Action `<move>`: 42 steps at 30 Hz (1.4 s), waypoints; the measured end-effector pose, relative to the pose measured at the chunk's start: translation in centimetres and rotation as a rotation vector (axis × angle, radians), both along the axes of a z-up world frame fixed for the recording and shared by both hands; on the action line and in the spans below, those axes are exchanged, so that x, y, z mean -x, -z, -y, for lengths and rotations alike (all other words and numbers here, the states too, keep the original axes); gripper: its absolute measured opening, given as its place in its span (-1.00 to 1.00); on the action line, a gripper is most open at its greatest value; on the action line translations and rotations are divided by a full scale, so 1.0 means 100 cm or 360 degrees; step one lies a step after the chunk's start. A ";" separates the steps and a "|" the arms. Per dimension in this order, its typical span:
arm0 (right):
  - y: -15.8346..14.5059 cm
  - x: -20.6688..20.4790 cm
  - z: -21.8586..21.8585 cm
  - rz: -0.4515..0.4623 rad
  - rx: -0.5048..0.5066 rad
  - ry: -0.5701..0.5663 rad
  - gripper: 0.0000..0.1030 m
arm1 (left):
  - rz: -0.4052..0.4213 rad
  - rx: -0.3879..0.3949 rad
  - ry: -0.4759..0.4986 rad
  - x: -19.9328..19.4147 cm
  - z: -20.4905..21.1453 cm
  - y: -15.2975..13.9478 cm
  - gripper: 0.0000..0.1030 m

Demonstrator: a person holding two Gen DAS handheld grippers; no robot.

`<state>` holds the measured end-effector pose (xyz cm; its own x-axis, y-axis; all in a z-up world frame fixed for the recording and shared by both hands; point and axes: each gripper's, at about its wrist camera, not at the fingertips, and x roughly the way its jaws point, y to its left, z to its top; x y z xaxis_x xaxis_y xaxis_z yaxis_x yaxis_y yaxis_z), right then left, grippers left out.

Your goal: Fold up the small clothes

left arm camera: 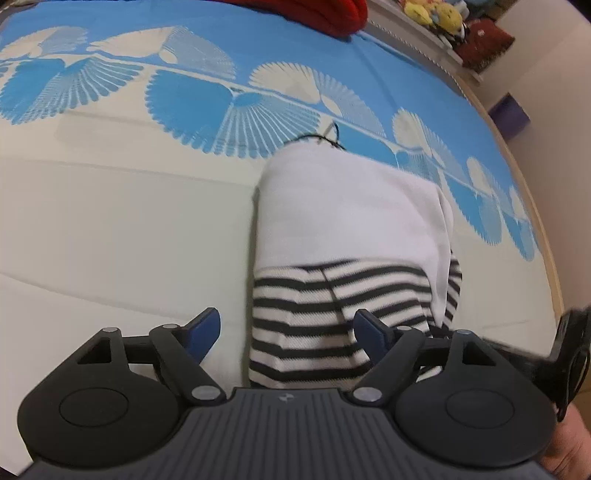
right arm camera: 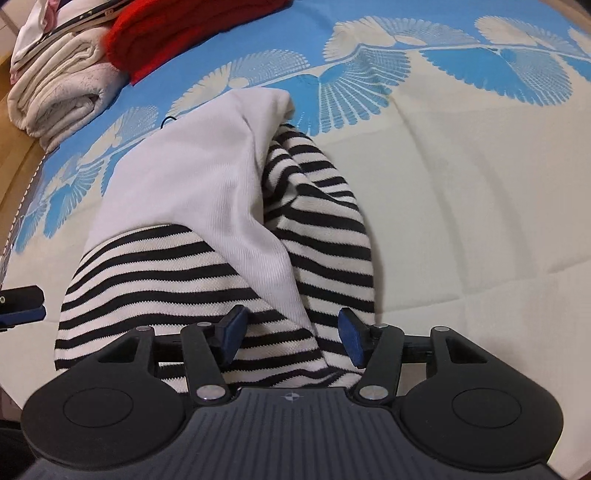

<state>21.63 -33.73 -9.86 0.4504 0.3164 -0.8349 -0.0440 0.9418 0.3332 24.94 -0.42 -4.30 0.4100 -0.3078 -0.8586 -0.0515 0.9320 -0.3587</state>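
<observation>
Lying lengthwise on the bed [left arm camera: 110, 221], the small striped garment [right arm camera: 155, 280] sat in the lower middle of both wrist views, its black-and-white bands nearest the cameras and a plain white panel [left arm camera: 332, 214] stretching toward the blue fan pattern of the bedcover. In the right wrist view the white part draped diagonally over the stripes, with a striped section bunched along its right edge, so the piece looked partly folded rather than flat.

The left tongs [left arm camera: 286, 332] were spread wide, one pad over bare bedcover at the left, the other over the stripes, pinching nothing. The right tongs [right arm camera: 291, 338] stood partly spread above the striped hem, cloth lying between the pads without being squeezed. A slice of the other tool showed at the far left edge of that frame.

Judging from this, a fold had been laid and the cloth let go. The next move probably calls for taking the near striped edge with both tongs and carrying it toward the top of the frame, first smoothing the bunched right side.

At the upper left of the right view lay a folded cream pile [right arm camera: 55, 96] and a red garment [right arm camera: 177, 33].
</observation>
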 end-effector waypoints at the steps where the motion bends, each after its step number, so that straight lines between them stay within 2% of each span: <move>1: 0.000 -0.001 -0.002 0.0002 0.0000 -0.0017 0.09 | -0.0004 -0.0006 0.0013 0.000 0.003 0.001 0.62; 2: 0.001 -0.003 -0.004 0.0004 0.0000 -0.0038 0.07 | -0.0009 -0.0008 0.0025 0.001 0.005 0.003 0.63; 4: 0.000 -0.005 -0.009 0.0018 -0.0028 -0.0095 -0.33 | -0.0019 -0.0009 0.0040 0.002 0.007 0.005 0.63; 5: -0.004 -0.004 -0.010 0.0040 -0.0040 -0.0119 -0.68 | -0.0025 -0.0008 0.0046 0.002 0.007 0.006 0.64; 6: -0.011 -0.002 -0.011 0.0093 -0.0040 -0.0139 -0.84 | -0.0032 -0.0008 0.0051 0.002 0.007 0.007 0.64; 7: -0.018 0.002 -0.009 0.0144 -0.0065 -0.0150 -0.85 | -0.0037 -0.0004 0.0053 0.002 0.006 0.007 0.64; 12: -0.070 0.032 0.042 0.0419 -0.0468 -0.0001 -0.91 | -0.0027 0.0037 0.0056 0.002 0.003 0.003 0.64; 15: -0.080 0.052 0.064 0.0455 -0.0532 0.0024 -0.94 | 0.0013 0.0055 0.0128 0.005 0.010 -0.005 0.64; 19: -0.063 0.054 0.067 0.0294 -0.0403 0.0002 -0.94 | 0.0025 0.0015 0.0281 0.010 0.029 -0.005 0.66; 20: -0.055 0.052 0.064 0.0231 -0.0344 -0.0012 -0.94 | -0.0004 -0.0045 0.0325 0.010 0.035 0.001 0.66; 23: -0.029 0.038 0.050 0.0047 -0.0180 -0.0037 -0.94 | -0.0107 -0.0382 0.0450 0.008 0.054 0.032 0.69; 24: -0.018 0.032 0.044 -0.0024 -0.0146 -0.0047 -0.94 | -0.0099 -0.0439 0.0494 0.008 0.059 0.037 0.69; 26: -0.003 0.024 0.029 -0.0103 -0.0065 -0.0099 -0.94 | -0.0098 -0.0461 0.0509 0.006 0.063 0.040 0.72; 28: 0.007 0.021 0.015 -0.0148 0.0060 -0.0154 -0.94 | -0.0120 -0.0436 0.0494 0.004 0.062 0.043 0.74; 31: 0.008 0.015 0.008 -0.0188 0.0091 -0.0149 -0.94 | -0.0147 -0.0362 0.0477 -0.001 0.056 0.041 0.73; 33: 0.008 0.013 0.008 -0.0199 0.0103 -0.0141 -0.94 | -0.0144 -0.0223 0.0409 -0.009 0.044 0.032 0.73; 37: 0.007 0.011 0.005 -0.0189 0.0131 -0.0150 -0.94 | -0.0108 0.0149 0.0087 -0.038 0.007 0.017 0.73; 39: 0.008 0.010 0.005 -0.0187 0.0135 -0.0146 -0.94 | -0.0124 0.0270 -0.0070 -0.057 -0.008 0.022 0.73; 42: 0.008 0.015 0.009 -0.0186 0.0131 -0.0141 -0.94 | -0.0173 0.0408 -0.0181 -0.080 -0.016 0.042 0.73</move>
<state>20.15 -34.62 -10.63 0.3223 0.2791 -0.9045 -0.0934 0.9603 0.2630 32.92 1.15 -8.46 0.3643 -0.4777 -0.7994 -0.2015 0.7976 -0.5685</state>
